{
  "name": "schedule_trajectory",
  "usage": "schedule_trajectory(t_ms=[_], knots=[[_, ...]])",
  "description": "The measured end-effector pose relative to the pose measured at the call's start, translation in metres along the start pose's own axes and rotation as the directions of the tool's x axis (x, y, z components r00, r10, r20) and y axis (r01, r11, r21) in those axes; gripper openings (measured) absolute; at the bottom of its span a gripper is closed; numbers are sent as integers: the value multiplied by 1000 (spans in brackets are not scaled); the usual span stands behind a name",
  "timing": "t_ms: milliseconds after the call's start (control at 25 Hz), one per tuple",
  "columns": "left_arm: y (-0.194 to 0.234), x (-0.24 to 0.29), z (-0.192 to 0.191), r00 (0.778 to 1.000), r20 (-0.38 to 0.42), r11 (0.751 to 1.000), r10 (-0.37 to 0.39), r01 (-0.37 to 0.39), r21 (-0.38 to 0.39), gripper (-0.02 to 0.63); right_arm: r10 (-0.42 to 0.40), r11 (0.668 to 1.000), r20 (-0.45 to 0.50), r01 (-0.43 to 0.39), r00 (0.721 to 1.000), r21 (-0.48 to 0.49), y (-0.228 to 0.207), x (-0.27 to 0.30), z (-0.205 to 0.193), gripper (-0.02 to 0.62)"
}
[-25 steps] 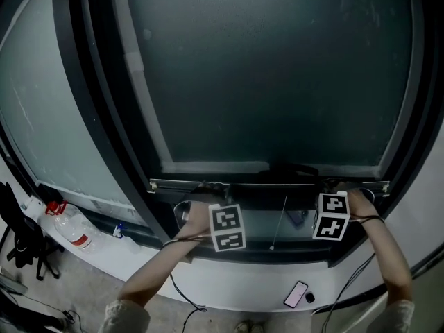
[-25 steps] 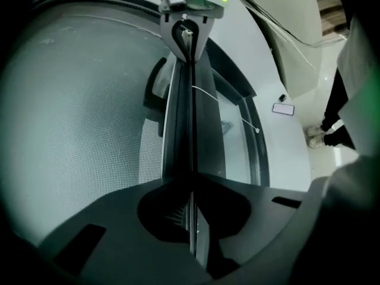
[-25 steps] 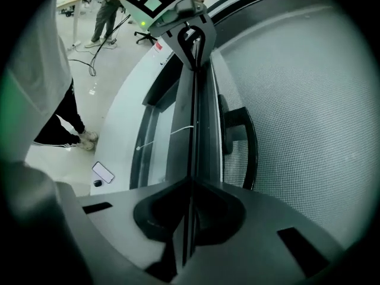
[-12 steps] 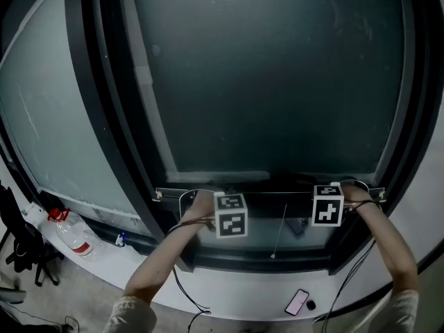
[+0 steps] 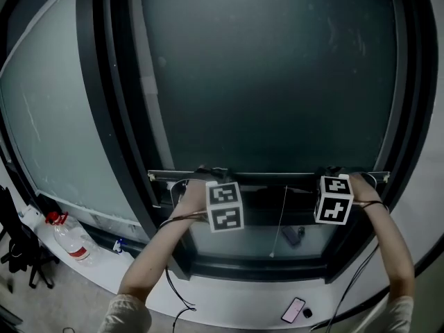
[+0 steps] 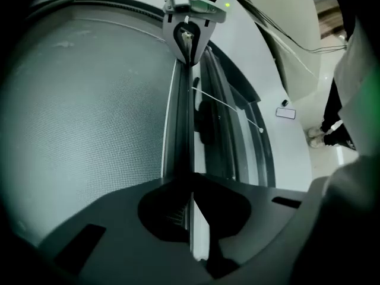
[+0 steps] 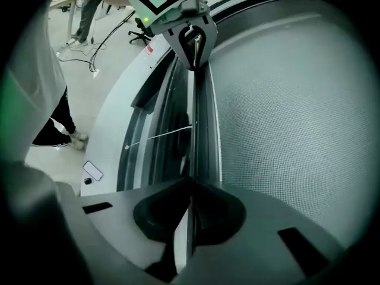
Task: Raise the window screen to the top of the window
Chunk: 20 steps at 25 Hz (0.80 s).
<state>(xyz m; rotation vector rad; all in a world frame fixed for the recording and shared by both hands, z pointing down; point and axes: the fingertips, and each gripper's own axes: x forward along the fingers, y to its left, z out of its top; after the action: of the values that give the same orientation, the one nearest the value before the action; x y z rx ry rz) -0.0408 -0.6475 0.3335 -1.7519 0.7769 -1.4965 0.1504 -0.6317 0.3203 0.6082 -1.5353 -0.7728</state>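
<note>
The window screen (image 5: 270, 75) is dark mesh filling the window, ending in a thin bottom rail (image 5: 270, 176). My left gripper (image 5: 208, 175) is shut on the rail's left part, and my right gripper (image 5: 337, 175) is shut on its right part. In the left gripper view the jaws (image 6: 191, 189) pinch the rail (image 6: 183, 117), with the mesh (image 6: 89, 111) to the left. In the right gripper view the jaws (image 7: 191, 186) pinch the same rail (image 7: 199, 111), with the mesh (image 7: 285, 117) to the right. Open glass shows below the rail.
A thin pull cord (image 5: 281, 220) hangs from the rail to a small bead. The dark window frame (image 5: 104, 116) runs up the left side, and the sill (image 5: 263, 268) lies below. A phone (image 5: 292, 310), a water bottle (image 5: 69, 245) and a chair (image 5: 17, 252) are on the floor.
Both grippers have lifted the rail. The gap between the rail and the sill has grown, and more of the pull cord hangs free.
</note>
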Motion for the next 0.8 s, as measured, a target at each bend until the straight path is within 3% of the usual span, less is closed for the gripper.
schedule_trajectory(t_ms=[120, 400, 600, 800], knots=[[45, -28, 4, 992, 2, 992, 122, -122, 3, 20, -111, 994, -4, 111, 994, 3, -42, -30, -1, 15], [155, -98, 16, 943, -3, 943, 333, -332, 24, 20, -310, 951, -29, 310, 950, 4, -143, -106, 1, 15], [199, -130, 14, 915, -26, 915, 402, -401, 51, 20, -361, 932, -37, 360, 932, -31, -188, -141, 12, 15], [252, -165, 22, 882, -36, 882, 470, -468, 58, 20, -452, 892, -21, 452, 892, -25, -235, -183, 11, 15]])
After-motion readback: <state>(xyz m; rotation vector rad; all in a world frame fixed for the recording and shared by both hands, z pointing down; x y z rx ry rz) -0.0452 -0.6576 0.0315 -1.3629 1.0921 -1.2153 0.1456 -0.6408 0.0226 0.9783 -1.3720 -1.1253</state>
